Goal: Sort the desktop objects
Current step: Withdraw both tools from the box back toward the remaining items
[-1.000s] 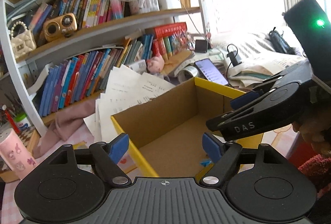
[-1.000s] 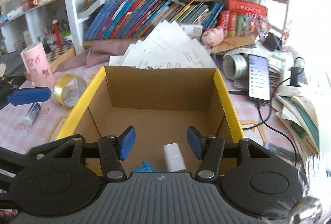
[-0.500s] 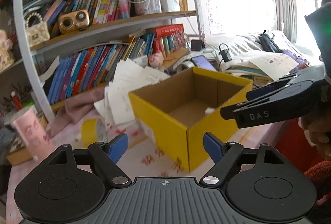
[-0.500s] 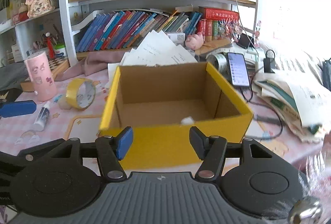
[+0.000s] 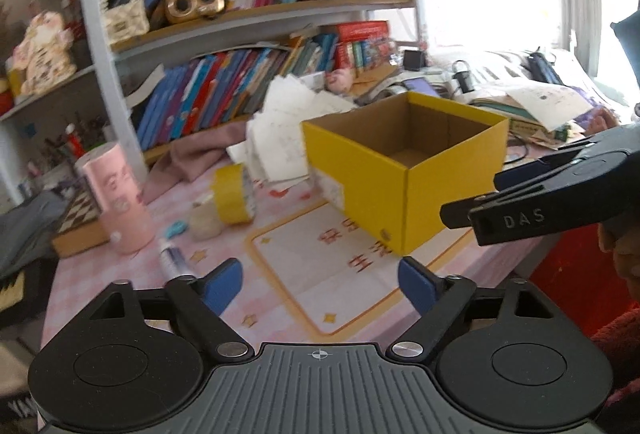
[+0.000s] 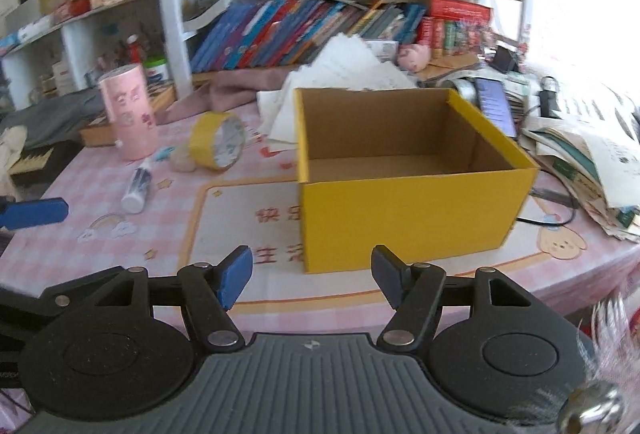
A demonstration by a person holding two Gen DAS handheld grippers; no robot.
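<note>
Lying loose on bench: glue tube, long axis running away from camera, left of yellow box; tape roll just behind. Left gripper nearer, tube just ahead-left of it; jaws just opening, wide, nothing between. Right gripper faces box, jaws just opening, empty.

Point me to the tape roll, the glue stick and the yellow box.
tape roll (image 6: 218,145): right wrist view, on its yellow outer band.
glue stick (image 6: 138,185): right wrist view, middle of the tube.
yellow box (image 6: 408,218): right wrist view, on the near outer wall.
</note>
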